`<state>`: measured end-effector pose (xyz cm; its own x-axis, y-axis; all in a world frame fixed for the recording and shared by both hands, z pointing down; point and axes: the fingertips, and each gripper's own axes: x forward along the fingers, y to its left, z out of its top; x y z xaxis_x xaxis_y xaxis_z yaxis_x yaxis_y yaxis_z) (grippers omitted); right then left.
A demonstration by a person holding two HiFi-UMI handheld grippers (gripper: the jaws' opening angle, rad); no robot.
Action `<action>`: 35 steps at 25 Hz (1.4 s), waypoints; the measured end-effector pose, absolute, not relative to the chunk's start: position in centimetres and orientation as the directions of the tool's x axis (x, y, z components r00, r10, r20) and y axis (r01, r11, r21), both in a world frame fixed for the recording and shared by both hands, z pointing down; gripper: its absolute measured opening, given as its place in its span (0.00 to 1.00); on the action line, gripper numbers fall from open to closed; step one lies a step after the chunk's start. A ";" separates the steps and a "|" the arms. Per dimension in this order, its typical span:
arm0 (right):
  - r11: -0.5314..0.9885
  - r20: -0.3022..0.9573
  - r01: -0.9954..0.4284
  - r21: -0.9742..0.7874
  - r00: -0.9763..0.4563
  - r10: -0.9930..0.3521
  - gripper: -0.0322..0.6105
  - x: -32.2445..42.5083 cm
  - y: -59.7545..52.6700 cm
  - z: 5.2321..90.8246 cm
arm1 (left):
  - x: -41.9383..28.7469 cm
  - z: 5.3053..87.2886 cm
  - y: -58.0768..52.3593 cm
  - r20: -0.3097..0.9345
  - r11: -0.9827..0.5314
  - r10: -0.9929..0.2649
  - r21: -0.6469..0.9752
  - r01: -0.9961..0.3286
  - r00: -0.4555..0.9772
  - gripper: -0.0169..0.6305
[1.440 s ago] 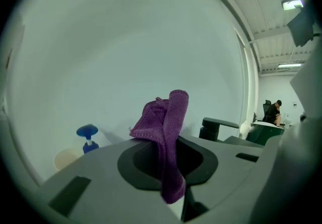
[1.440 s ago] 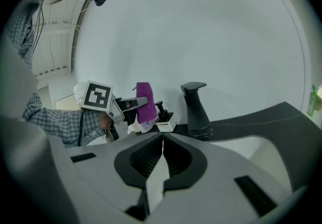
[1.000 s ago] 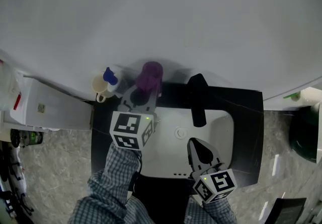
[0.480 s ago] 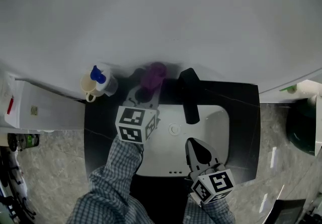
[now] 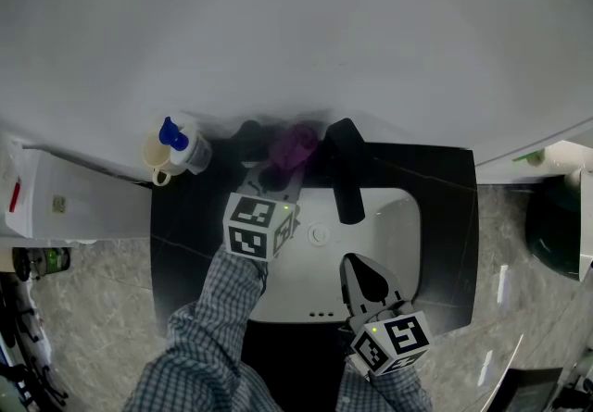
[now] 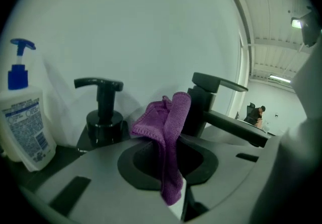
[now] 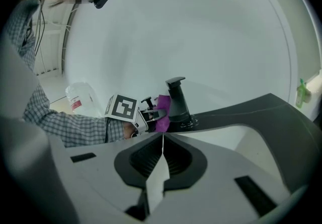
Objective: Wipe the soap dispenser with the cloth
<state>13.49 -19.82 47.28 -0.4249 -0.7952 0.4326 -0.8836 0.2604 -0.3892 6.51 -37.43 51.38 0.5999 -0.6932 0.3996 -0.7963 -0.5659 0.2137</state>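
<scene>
Hanging over the near side of the sink [image 5: 400, 236], the right claw [image 5: 363, 273] has its jaws together on nothing. Farther on, the left claw [image 6: 171, 177] is clamped on the cloth [image 6: 168, 117], just right of the black dispenser [image 6: 100, 112] at the far edge of the surface [image 5: 185, 216]. The step likely wants a swing left, pressing the loose fold around the pump.

Black countertop [image 5: 185, 239] w/ white sink [image 5: 394, 230], faucet [image 5: 347, 183], soap dispenser [image 6: 103, 112], blue-pump bottle [image 6: 22, 117] at back.

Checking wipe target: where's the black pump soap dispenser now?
In head view, black pump soap dispenser stands back left on the counter, between white blue-pump bottle and purple cloth in left gripper.
</scene>
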 end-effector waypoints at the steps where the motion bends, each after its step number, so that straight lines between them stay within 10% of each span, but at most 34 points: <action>1: 0.260 0.433 -0.884 -0.389 -0.424 -0.796 0.08 13.5 -19.8 47.2 | 6.3 51.9 -37.1 0.413 -0.558 -0.689 0.222 -0.799 0.596 0.11; 35: 0.340 0.332 -0.873 -0.349 -0.455 -0.826 0.08 8.3 -20.1 41.0 | -4.9 42.2 -26.3 0.328 -0.514 -0.772 0.181 -0.839 0.544 0.11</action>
<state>8.28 -20.07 41.04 -0.4548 -0.8263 0.3322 -0.8731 0.3402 -0.3491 -4.88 -26.34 42.22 0.5437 -0.7724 0.3282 -0.8388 -0.5136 0.1808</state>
